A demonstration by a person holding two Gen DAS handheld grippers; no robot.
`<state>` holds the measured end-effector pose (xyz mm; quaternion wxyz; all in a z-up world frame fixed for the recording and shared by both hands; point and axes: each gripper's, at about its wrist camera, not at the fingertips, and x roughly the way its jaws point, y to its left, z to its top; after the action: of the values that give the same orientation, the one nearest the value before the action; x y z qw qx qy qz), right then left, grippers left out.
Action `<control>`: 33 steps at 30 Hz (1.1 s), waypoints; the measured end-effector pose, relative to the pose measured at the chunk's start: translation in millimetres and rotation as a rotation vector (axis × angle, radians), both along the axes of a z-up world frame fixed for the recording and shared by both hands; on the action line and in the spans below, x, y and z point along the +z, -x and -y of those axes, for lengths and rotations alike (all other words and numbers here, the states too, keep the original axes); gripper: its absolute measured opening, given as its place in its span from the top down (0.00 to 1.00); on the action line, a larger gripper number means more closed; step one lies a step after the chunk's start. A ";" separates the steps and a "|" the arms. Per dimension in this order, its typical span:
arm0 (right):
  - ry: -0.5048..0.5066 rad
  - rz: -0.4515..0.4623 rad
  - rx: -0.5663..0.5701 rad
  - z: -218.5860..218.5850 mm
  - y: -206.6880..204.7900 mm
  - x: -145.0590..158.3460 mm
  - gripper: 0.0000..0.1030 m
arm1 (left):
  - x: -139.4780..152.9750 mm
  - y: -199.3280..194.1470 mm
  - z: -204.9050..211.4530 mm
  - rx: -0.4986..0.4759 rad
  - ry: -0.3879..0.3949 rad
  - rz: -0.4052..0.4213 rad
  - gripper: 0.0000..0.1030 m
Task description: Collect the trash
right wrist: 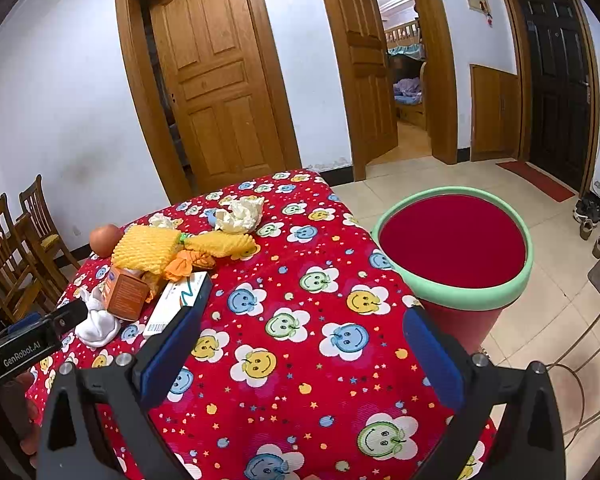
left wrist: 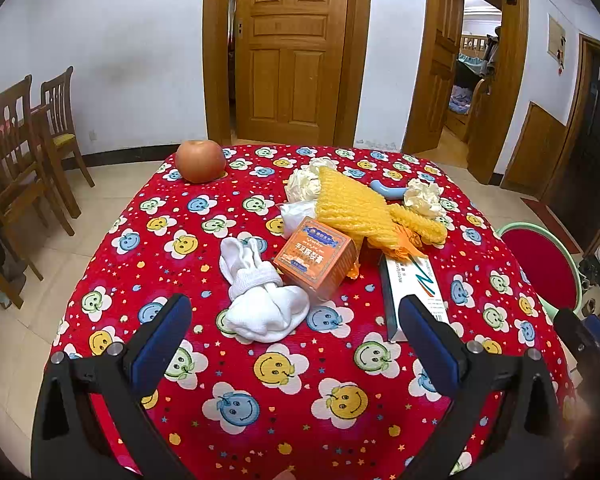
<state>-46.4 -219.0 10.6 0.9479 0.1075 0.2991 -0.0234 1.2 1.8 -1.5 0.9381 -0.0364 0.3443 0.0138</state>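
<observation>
Left gripper hovered above tablecloth, jaws wide, empty. Trash lay ahead of fingers: socks nearest, orange box, white carton, yellow netting, tissues. Right gripper likewise spread, empty, trash far left; bin beside table.

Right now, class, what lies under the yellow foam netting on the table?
The yellow foam netting overlaps a white bag, crumpled tissue, and an orange wrapper, beside the orange box. Anything fully beneath it is covered.
</observation>
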 end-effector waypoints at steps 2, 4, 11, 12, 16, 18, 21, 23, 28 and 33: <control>0.003 0.002 -0.003 0.5 0.2 -4.9 0.00 | 0.2 0.2 0.0 0.000 0.001 0.000 0.02; 0.002 0.001 -0.006 0.9 0.2 -4.6 0.00 | 0.1 0.1 0.0 0.000 0.002 0.001 0.02; 0.008 0.003 -0.008 0.9 0.2 -4.5 0.00 | 1.1 0.5 2.1 0.000 0.002 0.000 0.02; 0.008 0.003 -0.007 0.6 0.1 -4.1 0.00 | 1.2 0.4 2.1 0.000 0.003 0.000 0.02; 0.007 0.003 -0.003 0.3 -0.2 -4.3 0.00 | 0.9 0.0 2.2 0.000 0.004 0.001 0.02; 0.007 0.003 -0.001 0.0 0.1 -4.7 0.00 | 0.8 0.0 2.2 -0.001 0.004 0.001 0.02; 0.006 0.001 -0.002 0.5 0.2 -4.9 0.00 | 0.9 -0.3 2.2 0.000 0.003 -0.001 0.02; 0.007 0.001 -0.002 -0.1 -0.2 -4.4 0.00 | 2.1 0.6 2.8 0.001 0.004 0.000 0.02; 0.005 -0.007 -0.007 0.4 -0.7 -6.0 0.00 | 2.3 0.5 2.8 0.001 0.004 -0.001 0.02; 0.005 -0.008 -0.008 1.6 -0.9 -6.5 0.00 | 1.0 -0.2 4.4 0.001 0.003 -0.003 0.02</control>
<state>-45.5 -220.5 4.1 0.9468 0.1065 0.3024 -0.0286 1.4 -2.6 -0.5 0.9375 -0.0381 0.3457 0.0139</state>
